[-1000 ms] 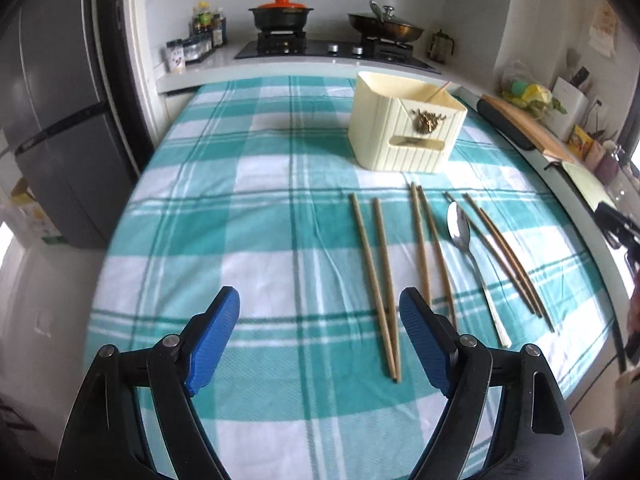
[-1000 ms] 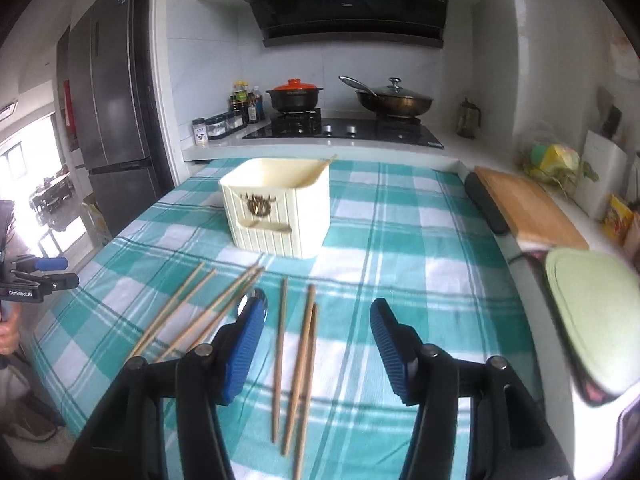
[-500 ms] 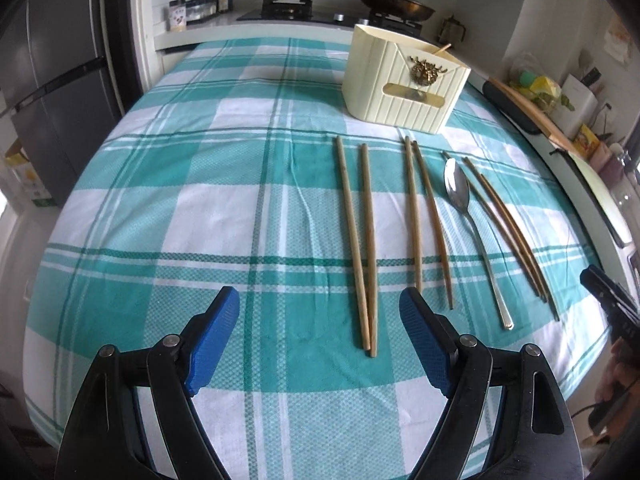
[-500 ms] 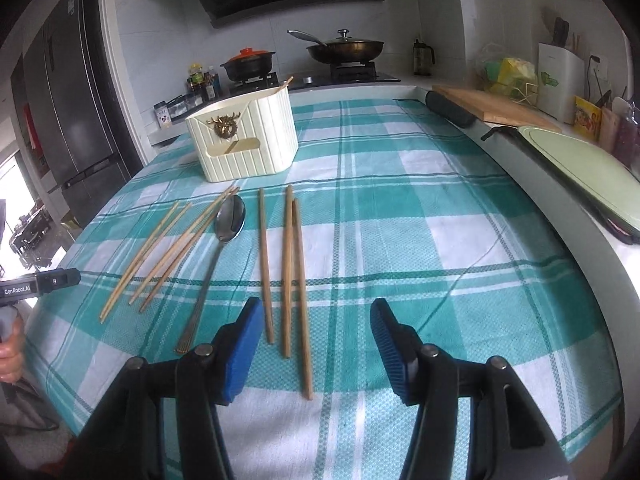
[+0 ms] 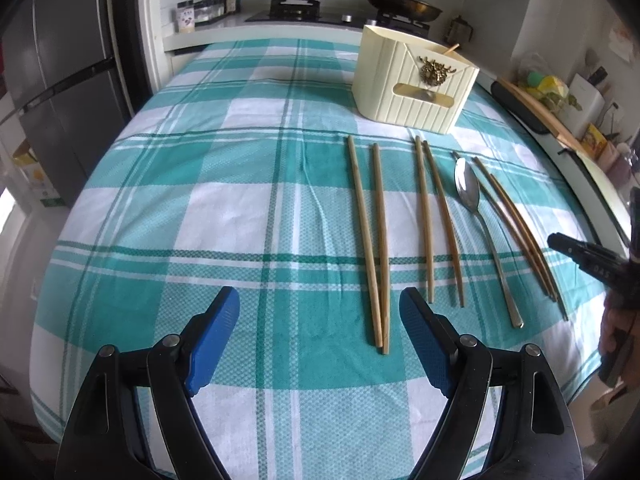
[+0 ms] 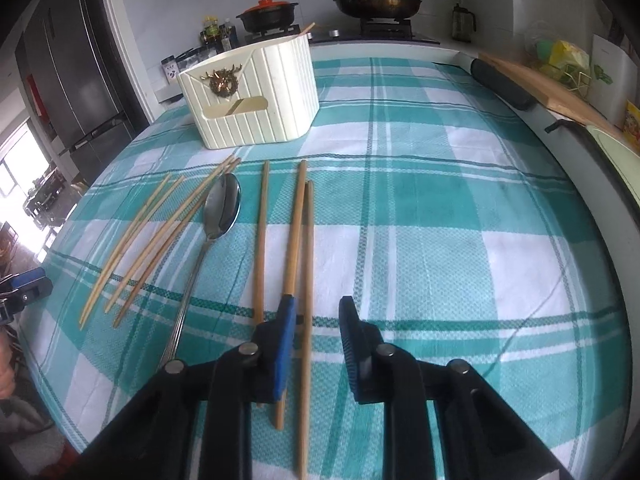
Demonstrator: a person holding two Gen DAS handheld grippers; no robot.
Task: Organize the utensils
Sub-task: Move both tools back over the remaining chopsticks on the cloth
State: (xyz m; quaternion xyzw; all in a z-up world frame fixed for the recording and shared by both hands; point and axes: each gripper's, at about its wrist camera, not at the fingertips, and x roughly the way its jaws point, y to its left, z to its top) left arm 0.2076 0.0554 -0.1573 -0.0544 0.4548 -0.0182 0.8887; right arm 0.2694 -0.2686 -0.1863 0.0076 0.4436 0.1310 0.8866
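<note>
Both grippers hang low over the checked bench (image 5: 208, 208). The left gripper (image 5: 320, 340) has its fingers spread wide and empty, with the nearest chopstick pair (image 5: 374, 240) just ahead. The right gripper (image 6: 317, 344) is part-open – its fingers straddle one chopstick (image 6: 307, 264) lying flat. A spoon (image 6: 218, 216) lies among the pairs, and the cream holder (image 6: 250, 96) stands behind them.

Two black handheld grippers with blue finger pads

The left gripper (image 5: 320, 336) has glossy black linkage arms, round silver pivot screws and slotted cut-outs, tipped with ribbed blue pads (image 5: 214, 342). The right gripper (image 6: 318, 350) matches: black arms, silver screws, one blue pad face (image 6: 285, 354) showing, the other seen from its dark ribbed side.
</note>
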